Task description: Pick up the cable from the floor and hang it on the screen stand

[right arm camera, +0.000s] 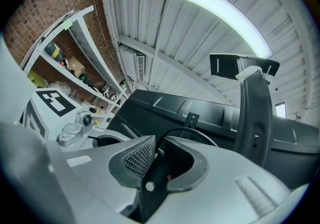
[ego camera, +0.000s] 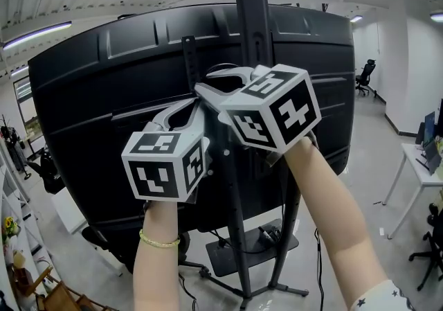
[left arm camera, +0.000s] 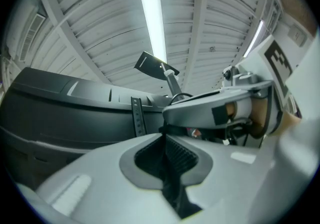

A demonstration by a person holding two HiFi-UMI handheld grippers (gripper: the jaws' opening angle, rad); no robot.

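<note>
Nearest, the left claw (left arm camera: 164, 137) is closed, pads together. The right claw (right arm camera: 157, 154) stands slightly parted, the thin black cable (right arm camera: 196, 131) looping up from its gap, just beside the upright black screen stand post (ego camera: 250, 32). Beyond the curved black screen's (ego camera: 104, 74) right edge lies open grey floor (ego camera: 374, 161).

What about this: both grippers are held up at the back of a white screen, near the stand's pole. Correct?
Not quite: the head view shows the screen is black, not white. The left gripper and right gripper are held up at its back, near the stand's pole.
</note>
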